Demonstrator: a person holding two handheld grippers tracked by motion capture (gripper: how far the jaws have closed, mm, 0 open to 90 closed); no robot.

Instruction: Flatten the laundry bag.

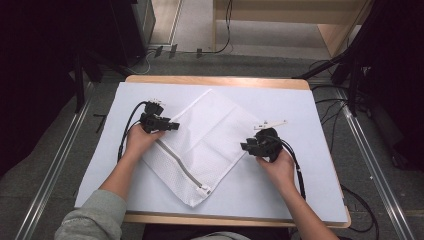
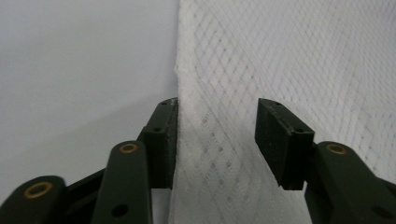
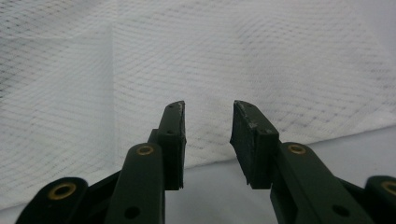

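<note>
Left hand-held gripper (image 1: 172, 125) straddles mesh bag (image 1: 210, 135) edge on white mat (image 1: 300, 105).

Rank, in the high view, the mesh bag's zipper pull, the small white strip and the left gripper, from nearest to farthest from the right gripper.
From the right gripper:
1. Small white strip, just beyond it.
2. Zipper pull, at the mesh bag's near corner.
3. Left gripper, across the bag.

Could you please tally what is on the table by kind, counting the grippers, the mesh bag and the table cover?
Handheld grippers: 2, the left gripper and the right gripper
White mesh laundry bag with zipper: 1
White table cover: 1
Total: 4
</note>
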